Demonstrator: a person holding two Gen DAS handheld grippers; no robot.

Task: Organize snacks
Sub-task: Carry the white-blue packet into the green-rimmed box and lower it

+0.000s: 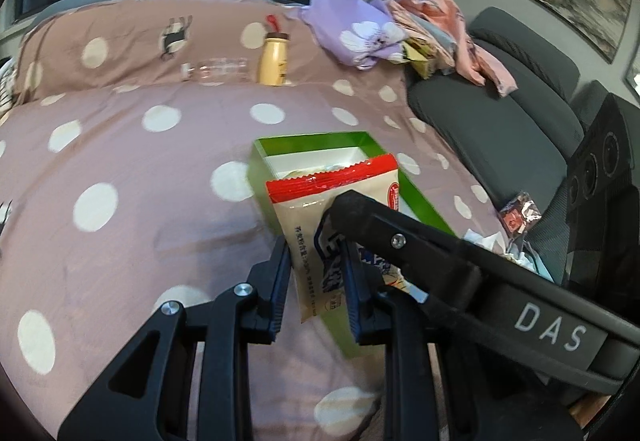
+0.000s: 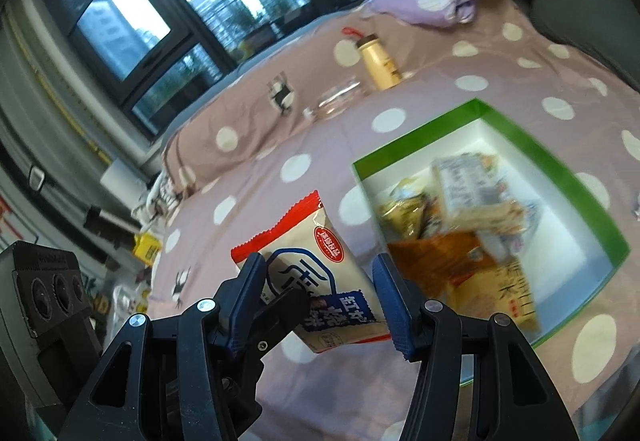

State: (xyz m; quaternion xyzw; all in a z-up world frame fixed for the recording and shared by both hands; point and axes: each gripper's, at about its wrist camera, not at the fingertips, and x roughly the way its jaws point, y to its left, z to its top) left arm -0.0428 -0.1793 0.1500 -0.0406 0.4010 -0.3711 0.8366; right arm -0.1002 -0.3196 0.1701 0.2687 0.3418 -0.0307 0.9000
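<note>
A cream snack packet with a red top edge and blue print [image 1: 320, 225] [image 2: 320, 281] hangs in the air above the bed. My left gripper [image 1: 318, 285] is shut on its lower part. My right gripper [image 2: 320, 301] is open, its fingers on either side of the packet. One right finger [image 1: 380, 229] crosses over the packet in the left wrist view. A green box with white inside [image 2: 560, 169] [image 1: 312, 139] sits on the bed to the right, holding several snack packets [image 2: 460, 225].
The bed has a pink polka-dot cover [image 1: 140, 181]. A beige bottle [image 1: 274, 59] and a clear bottle [image 1: 218, 70] lie near the pillow. Crumpled clothes [image 1: 360, 33] and a dark sofa [image 1: 500, 113] are at right. A small wrapper [image 1: 520, 213] lies by the sofa.
</note>
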